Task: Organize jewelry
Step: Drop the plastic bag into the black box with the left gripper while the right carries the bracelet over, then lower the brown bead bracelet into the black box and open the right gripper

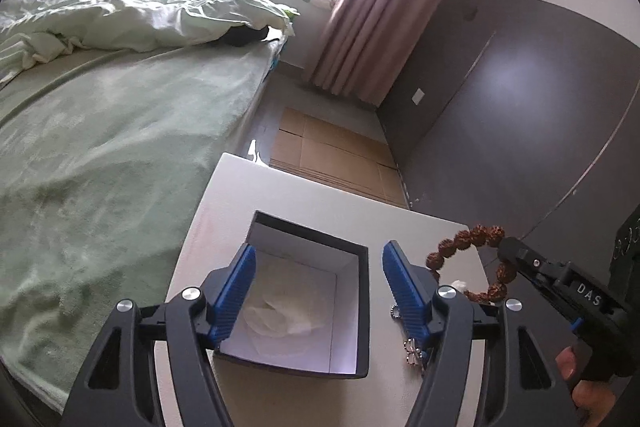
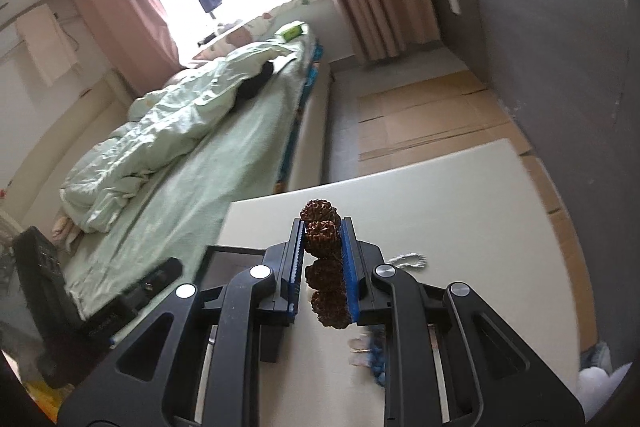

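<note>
A dark open box [image 1: 362, 311] with a white lining and crumpled tissue inside stands on the white table [image 1: 224, 211]. My left gripper [image 1: 319, 259] is open and empty, its fingers spread just above the box. My right gripper [image 2: 322, 231] is shut on a brown rough-bead bracelet [image 2: 320, 235] and holds it in the air; in the left wrist view the bracelet [image 1: 460, 239] hangs to the right of the box, above the table. A silver chain piece [image 1: 412, 351] lies on the table by the box's right side. The box corner [image 2: 232, 259] shows in the right wrist view.
A bed with green sheets [image 1: 100, 147] runs along the table's left side. Flattened cardboard [image 1: 320, 151] lies on the floor beyond the table, by a dark wall [image 1: 520, 107]. A white chain [image 2: 408, 259] and a blue-and-white trinket [image 2: 374, 351] lie on the table.
</note>
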Demonstrator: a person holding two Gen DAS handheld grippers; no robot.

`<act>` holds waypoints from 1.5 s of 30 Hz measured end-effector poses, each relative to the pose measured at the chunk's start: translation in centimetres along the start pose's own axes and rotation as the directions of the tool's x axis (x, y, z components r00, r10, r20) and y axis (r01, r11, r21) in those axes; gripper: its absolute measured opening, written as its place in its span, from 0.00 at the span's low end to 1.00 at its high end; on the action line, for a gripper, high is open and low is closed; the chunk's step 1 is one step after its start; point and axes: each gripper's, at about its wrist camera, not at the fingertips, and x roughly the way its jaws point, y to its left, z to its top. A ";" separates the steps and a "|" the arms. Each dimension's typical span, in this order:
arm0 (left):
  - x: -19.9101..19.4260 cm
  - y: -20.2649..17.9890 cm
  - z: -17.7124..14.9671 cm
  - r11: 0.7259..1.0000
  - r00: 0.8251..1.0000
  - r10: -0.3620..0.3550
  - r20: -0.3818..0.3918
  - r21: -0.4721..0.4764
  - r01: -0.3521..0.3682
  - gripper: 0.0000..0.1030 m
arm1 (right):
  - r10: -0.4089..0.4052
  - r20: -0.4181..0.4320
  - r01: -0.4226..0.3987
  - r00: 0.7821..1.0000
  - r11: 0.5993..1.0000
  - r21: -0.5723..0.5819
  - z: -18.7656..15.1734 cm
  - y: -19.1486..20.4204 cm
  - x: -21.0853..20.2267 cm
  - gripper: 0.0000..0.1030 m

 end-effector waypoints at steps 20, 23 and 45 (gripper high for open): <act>-1.8 5.6 1.0 0.977 0.991 0.126 0.047 -0.180 -0.115 0.61 | 0.187 -0.170 -0.185 0.968 0.982 0.027 -1.9 7.8 4.4 0.56; -1.6 5.8 1.0 0.976 0.990 0.138 0.040 -0.173 -0.129 0.61 | 0.115 -0.137 -0.110 0.984 0.993 0.043 -2.0 6.6 4.0 0.74; 1.4 -3.3 -1.2 0.997 0.998 0.038 -0.055 0.069 -0.035 0.56 | -0.076 -0.132 0.102 0.988 0.975 0.198 -2.7 -6.7 -1.9 0.73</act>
